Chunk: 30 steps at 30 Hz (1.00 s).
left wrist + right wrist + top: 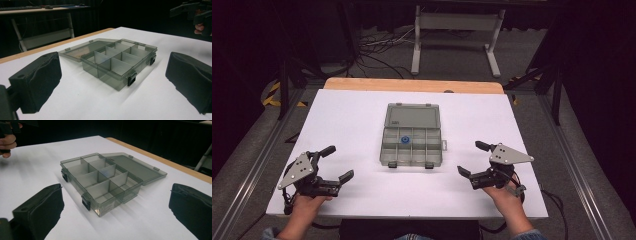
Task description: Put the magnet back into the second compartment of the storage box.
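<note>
A smoky grey compartment box (411,145) lies in the middle of the white table (352,115), its lid (412,117) folded flat open on the far side. A small blue round part (405,140) sits in a compartment of the far row. My left gripper (337,163) rests near the front left, jaws wide open and empty. My right gripper (473,158) rests near the front right, also open and empty. The box (120,62) stands ahead of my left gripper (112,82), and the box (100,182) lies ahead of my right gripper (115,205).
A wooden strip (412,85) runs along the table's far edge. Beyond it stand a white desk frame (455,35) and loose cables (377,55) on the floor. Two black latches (411,164) sit on the box's near side.
</note>
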### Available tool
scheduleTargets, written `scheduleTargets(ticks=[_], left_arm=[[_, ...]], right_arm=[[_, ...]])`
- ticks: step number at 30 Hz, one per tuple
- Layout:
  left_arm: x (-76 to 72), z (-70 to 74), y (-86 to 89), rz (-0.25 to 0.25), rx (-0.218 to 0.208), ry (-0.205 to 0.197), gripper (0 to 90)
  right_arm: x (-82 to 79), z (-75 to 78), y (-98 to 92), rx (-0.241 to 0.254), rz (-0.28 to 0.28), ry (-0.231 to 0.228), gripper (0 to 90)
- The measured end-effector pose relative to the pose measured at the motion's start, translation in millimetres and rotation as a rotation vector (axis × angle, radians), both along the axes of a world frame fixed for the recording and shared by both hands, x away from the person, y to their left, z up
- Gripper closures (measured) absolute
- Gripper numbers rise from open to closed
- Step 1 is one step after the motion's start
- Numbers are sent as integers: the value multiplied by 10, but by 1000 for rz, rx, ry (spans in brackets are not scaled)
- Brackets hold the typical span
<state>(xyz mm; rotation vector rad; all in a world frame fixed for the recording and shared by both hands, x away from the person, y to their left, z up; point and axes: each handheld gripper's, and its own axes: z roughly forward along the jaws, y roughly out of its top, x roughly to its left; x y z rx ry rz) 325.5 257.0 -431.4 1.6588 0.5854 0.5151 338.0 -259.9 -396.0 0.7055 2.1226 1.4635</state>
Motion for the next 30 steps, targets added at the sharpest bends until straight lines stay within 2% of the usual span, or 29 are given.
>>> scheduleTargets(ticks=[3, 9, 17, 20, 25, 30], left_arm=[[5, -1, 3, 1, 5, 0, 11], [-1, 1, 1, 0, 3, 0, 11], [5, -3, 7, -4, 6, -1, 10], [9, -6, 6, -6, 8, 0, 11], [18, -16, 7, -13, 10, 9, 10], [45, -42, -5, -18, 15, 15, 9]], right_arm=[[-42, -66, -43, 8, 0, -16, 2], [-84, -224, -116, 27, -8, -7, 2], [-88, -333, -174, 34, -3, -15, 2], [-86, -387, -200, 56, 1, -4, 2], [-88, -464, -219, 37, 14, -9, 2], [-77, -522, -221, 41, 13, -3, 2]])
